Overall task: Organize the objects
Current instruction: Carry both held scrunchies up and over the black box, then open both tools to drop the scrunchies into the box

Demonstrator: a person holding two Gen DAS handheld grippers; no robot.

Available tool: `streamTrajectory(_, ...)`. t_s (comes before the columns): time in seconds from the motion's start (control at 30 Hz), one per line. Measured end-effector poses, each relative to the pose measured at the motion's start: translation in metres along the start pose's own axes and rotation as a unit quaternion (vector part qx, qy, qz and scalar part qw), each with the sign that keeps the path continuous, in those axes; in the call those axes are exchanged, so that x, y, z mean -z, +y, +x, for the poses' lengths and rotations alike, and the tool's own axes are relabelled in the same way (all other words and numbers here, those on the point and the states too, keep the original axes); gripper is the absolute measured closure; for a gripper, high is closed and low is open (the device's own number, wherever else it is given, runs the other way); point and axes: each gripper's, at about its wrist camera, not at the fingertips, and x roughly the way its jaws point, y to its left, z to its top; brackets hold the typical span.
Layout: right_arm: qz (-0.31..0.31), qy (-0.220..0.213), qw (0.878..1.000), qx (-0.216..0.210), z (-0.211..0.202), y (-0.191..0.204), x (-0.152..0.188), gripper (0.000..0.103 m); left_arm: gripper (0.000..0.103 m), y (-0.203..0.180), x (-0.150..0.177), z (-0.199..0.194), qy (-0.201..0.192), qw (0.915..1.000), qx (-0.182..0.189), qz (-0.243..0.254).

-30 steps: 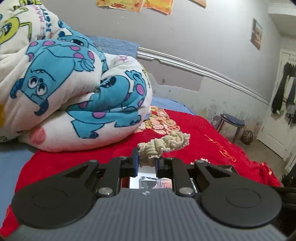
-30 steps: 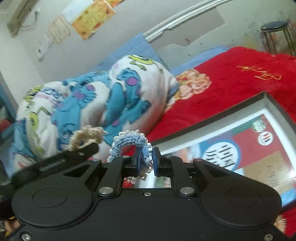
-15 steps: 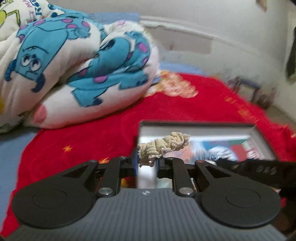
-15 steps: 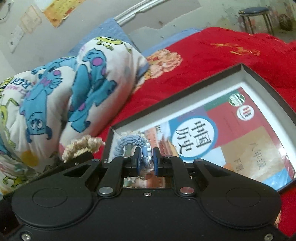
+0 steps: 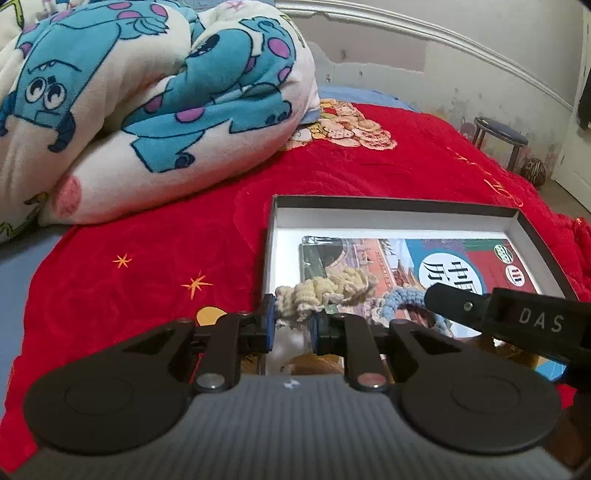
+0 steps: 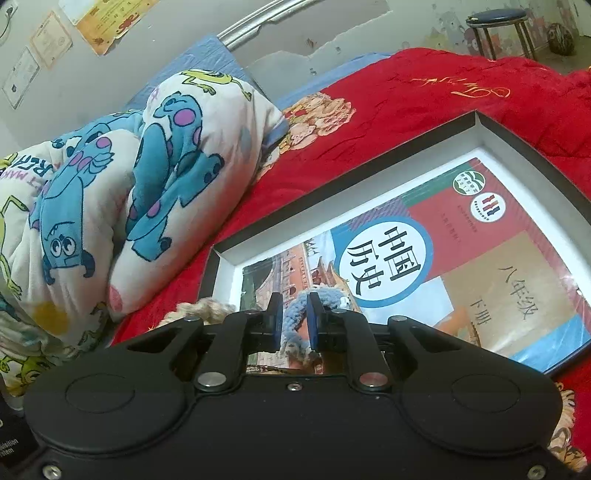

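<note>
Left tongs (image 5: 291,321) are clamped on a cream crocheted piece (image 5: 327,288), the blue pads pinching its near end while the rest of the yarn bunches forward past the fingertips. It hangs over the near left corner of the shallow box (image 5: 391,212), just above the book's cover. Right tongs (image 6: 294,317) are closed tight on a blue crocheted piece (image 6: 312,301), the loop of yarn squeezed between the two pads and curling up and forward out of the jaws. That one sits over the near left part of the book (image 6: 424,258), close to the white circle with the dark characters.

In the left wrist view the two pieces are side by side, cream on the left, blue (image 5: 400,299) just to its right, almost touching, with the right tongs' black finger (image 5: 454,301) reaching in from the right edge. From the right wrist view, the cream piece (image 6: 207,306) peeks out at the left of the tongs, over the box's near left corner.

The box lies on the red blanket (image 5: 147,266) covering the bed, black rim, white inside, the book flat on its floor and filling most of it. A rolled quilt with blue cartoon monsters (image 5: 147,92) lies at the bed's far left, well apart from the box. A stool (image 6: 496,18) stands beyond the bed's far edge by the wall.
</note>
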Motion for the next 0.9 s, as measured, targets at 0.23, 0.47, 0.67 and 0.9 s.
streamTrajectory(0.23, 0.003, 0.002, 1.0, -0.007, 0.0, 0.0, 0.0, 0.088, 0.072, -0.005, 0.001, 0.001, 0.002, 1.0, 0.0, 0.009)
streamTrajectory(0.47, 0.001, 0.003, 1.0, -0.013, -0.002, 0.005, 0.0, 0.087, 0.06, 0.0, -0.001, -0.001, 0.002, 1.0, 0.002, -0.009)
streamTrajectory(0.67, -0.004, -0.001, 0.999, -0.035, -0.009, 0.013, -0.002, 0.087, 0.046, 0.002, -0.001, -0.001, 0.011, 0.9993, 0.026, -0.025)
streamTrajectory(0.9, -0.017, -0.026, 0.999, -0.033, -0.036, 0.025, -0.01, 0.087, 0.033, -0.005, 0.002, -0.005, 0.029, 0.9988, 0.037, -0.011)
